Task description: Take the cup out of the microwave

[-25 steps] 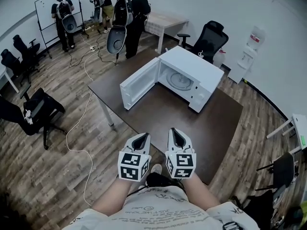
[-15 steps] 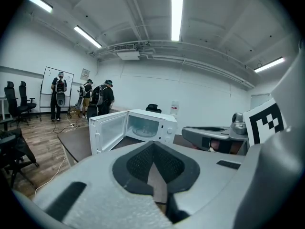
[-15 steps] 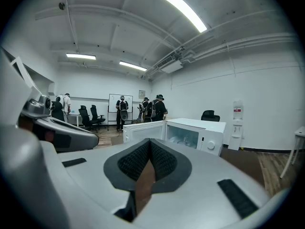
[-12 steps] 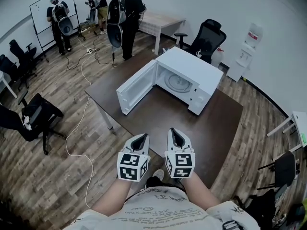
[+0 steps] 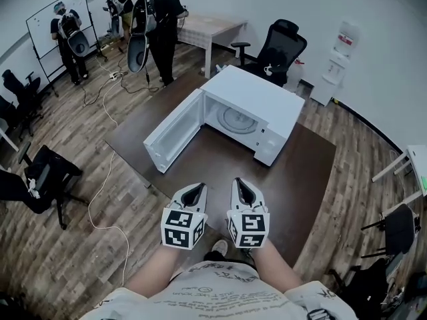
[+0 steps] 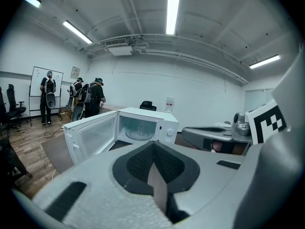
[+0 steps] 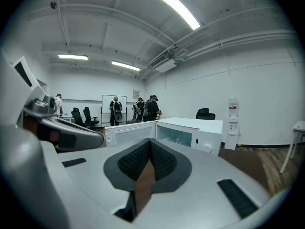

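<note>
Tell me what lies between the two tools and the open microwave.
Only bare brown table, nothing on that stretch; the head view shows it from the left tool and right tool to the microwave.

You stand in an office-like workroom with white walls, a wood-plank floor (image 5: 73, 259) and strip lights (image 6: 172, 4) under exposed ceiling pipes. Black swivel chairs (image 5: 280, 42) sit around the edges, a whiteboard (image 5: 47, 15) stands at the far end, and a water dispenser (image 5: 337, 59) is against the wall. A white microwave (image 5: 260, 99) sits on a dark bench (image 5: 300, 179) mid-room. Near a light desk (image 5: 210, 27), people (image 5: 159, 15) wear backpack rigs.
</note>
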`<move>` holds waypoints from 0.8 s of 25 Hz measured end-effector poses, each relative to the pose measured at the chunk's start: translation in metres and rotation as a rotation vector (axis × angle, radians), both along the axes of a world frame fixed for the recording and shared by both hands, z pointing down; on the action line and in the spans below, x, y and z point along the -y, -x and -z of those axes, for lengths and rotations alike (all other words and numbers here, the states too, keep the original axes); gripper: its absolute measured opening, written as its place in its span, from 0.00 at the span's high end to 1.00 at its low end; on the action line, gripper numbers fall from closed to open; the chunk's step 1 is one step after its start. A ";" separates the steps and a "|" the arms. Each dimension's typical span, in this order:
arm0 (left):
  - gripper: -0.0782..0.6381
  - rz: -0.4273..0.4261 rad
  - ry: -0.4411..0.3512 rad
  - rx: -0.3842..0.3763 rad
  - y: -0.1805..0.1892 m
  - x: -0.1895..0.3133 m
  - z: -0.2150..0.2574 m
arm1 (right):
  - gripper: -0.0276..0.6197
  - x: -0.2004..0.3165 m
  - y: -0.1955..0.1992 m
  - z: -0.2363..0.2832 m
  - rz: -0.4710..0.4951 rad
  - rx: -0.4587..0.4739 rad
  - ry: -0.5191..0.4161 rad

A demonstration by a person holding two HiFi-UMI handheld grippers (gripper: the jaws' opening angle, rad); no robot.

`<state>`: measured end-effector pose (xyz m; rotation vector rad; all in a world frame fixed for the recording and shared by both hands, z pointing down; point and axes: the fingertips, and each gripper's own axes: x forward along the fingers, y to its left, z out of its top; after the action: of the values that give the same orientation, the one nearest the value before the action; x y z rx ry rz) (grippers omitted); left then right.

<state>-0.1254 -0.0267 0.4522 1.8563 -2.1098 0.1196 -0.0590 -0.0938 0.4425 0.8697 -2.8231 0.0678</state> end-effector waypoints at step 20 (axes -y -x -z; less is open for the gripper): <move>0.87 -0.103 0.084 0.009 0.019 0.154 -0.030 | 0.93 0.115 0.019 -0.024 0.018 0.025 0.105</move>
<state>-0.1439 -0.1804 0.4820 1.9182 -1.9828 0.2378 -0.0783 -0.2084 0.4665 0.8257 -2.8209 0.2240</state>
